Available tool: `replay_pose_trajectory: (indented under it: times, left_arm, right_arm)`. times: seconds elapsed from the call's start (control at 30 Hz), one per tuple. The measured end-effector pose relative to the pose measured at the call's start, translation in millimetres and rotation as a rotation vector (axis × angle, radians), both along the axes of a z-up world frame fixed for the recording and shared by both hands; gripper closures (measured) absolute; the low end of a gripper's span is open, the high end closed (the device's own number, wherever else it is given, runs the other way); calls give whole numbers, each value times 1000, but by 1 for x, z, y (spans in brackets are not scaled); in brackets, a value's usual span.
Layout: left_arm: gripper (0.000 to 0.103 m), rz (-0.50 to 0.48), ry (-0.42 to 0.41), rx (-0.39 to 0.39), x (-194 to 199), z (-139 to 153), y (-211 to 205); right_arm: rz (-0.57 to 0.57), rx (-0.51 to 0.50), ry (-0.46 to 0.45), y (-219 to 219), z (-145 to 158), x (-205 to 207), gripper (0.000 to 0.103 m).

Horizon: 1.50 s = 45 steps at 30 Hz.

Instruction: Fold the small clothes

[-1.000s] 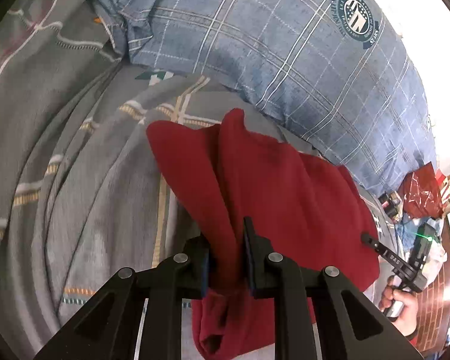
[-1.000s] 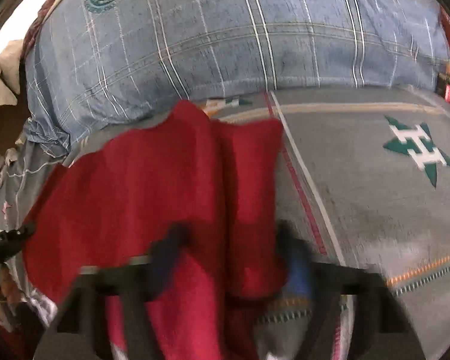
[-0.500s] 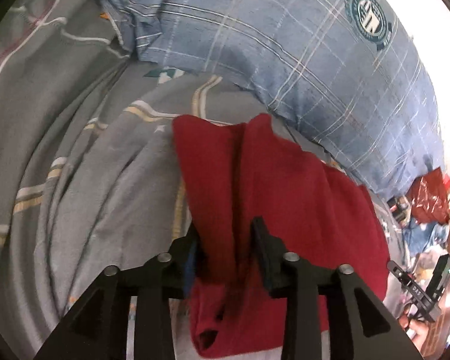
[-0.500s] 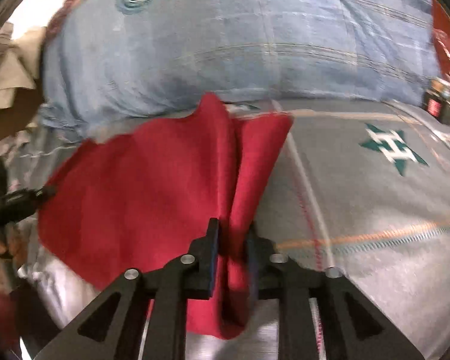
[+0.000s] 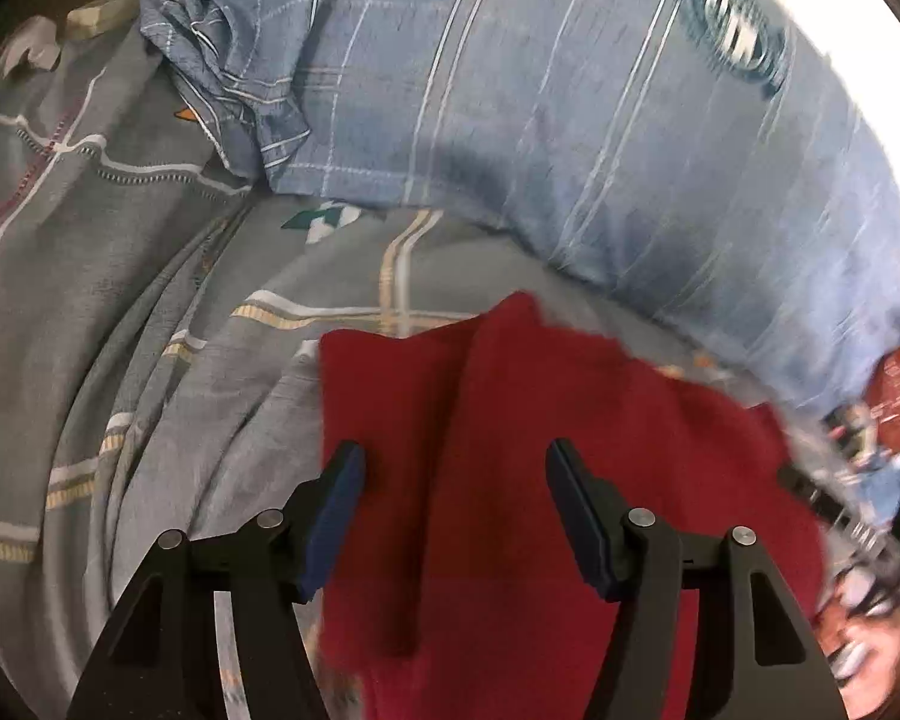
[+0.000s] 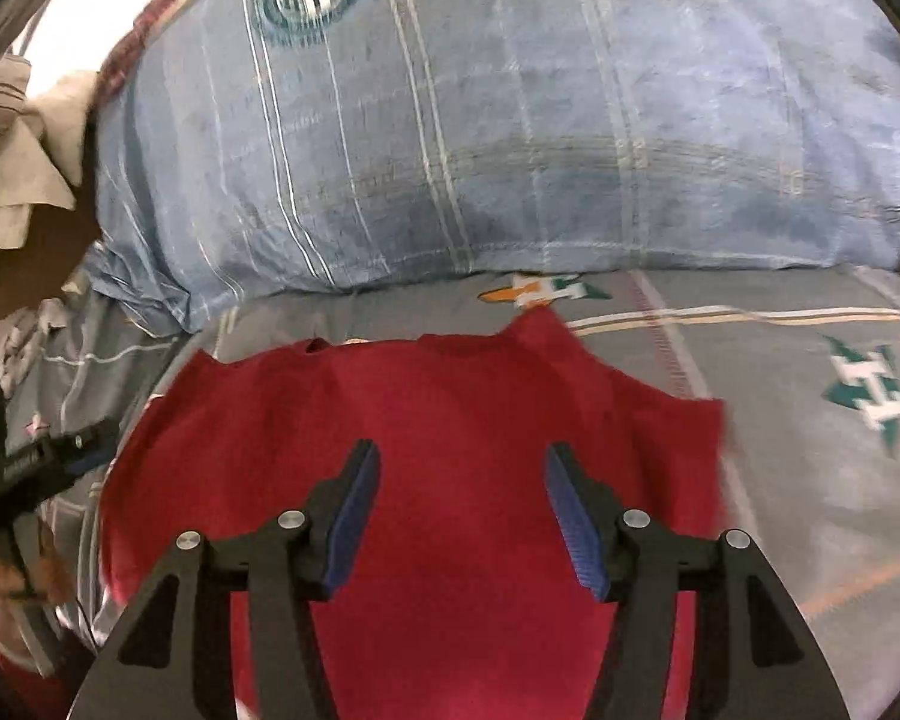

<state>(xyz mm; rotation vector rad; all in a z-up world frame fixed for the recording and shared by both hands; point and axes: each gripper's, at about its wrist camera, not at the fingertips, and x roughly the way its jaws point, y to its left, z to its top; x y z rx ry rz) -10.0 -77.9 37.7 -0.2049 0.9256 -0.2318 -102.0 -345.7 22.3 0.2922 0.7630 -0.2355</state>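
A small red garment [image 5: 540, 450] lies spread on the grey patterned bedsheet [image 5: 150, 360]. My left gripper [image 5: 455, 468] is open, its jaws wide apart above the garment's left part, holding nothing. In the right wrist view the red garment [image 6: 450, 420] lies flat with its far edge toward the pillow. My right gripper [image 6: 462, 474] is open above its middle, holding nothing. The left gripper's body also shows in the right wrist view [image 6: 24, 468] at the far left, beside the garment's left edge.
A large blue checked pillow [image 5: 570, 120] with a round logo lies just behind the garment, and also shows in the right wrist view [image 6: 480, 138]. Beige cloth [image 6: 6, 150] is heaped at far left. Red bag and clutter [image 5: 894, 396] sit at the right.
Both grippers have opened and let go of the red garment. It has dropped from hanging in folds to lying spread on the sheet.
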Motion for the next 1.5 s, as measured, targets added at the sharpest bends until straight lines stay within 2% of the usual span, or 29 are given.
replay_pose_trajectory:
  times: [0.07,0.1,0.13,0.17,0.2,0.4,0.47,0.57,0.63,0.73,0.8,0.83,0.9,1.0,1.17,1.23,1.33,1.5]
  left_arm:
    - [41,19,5,52,8,-14,-1]
    - [36,35,20,63,13,-22,1]
    - [30,45,44,38,20,-30,4]
    - [30,60,37,-4,23,-31,7]
    - [27,71,36,-12,26,-29,8]
    - [27,68,35,19,31,-32,-5]
    - [28,65,35,11,29,-32,-5]
    - [28,64,37,-9,25,-31,1]
    - [28,59,23,-3,15,-26,11]
    - [28,51,11,1,10,-22,14]
    - [28,48,6,-10,4,-18,18]
    - [28,46,4,-14,1,-16,19]
    - [28,41,1,-16,-2,-13,22]
    - [28,34,6,-20,-5,-11,27]
    - [28,51,14,-15,-5,-8,34]
    - [28,52,15,-16,-5,-7,35]
    - [28,59,17,-26,-7,-6,36]
    - [28,59,19,-49,-11,-4,39]
  right_arm:
    - [-26,-22,32,-7,-12,17,45]
    - [-42,-42,40,-13,-18,26,46]
    - [-59,-58,46,-17,-23,31,46]
    - [-75,-59,52,-25,-29,39,46]
    - [-75,-48,49,-30,-31,44,45]
    - [-113,-53,55,-23,-21,56,41]
    - [-68,-48,42,-6,-13,58,40]
    - [38,-94,31,34,1,65,34]
    - [120,-76,29,57,4,72,34]
    - [229,-86,43,99,6,92,39]
    - [280,-151,61,124,5,101,55]
    - [312,-198,70,140,5,109,59]
    - [340,-226,72,158,3,118,60]
    - [366,-223,106,175,-5,139,61]
    - [397,-198,196,190,-35,172,58]
    - [387,-193,184,192,-40,177,56]
    - [374,-127,192,186,-39,180,56]
    - [352,-50,163,173,-30,164,56]
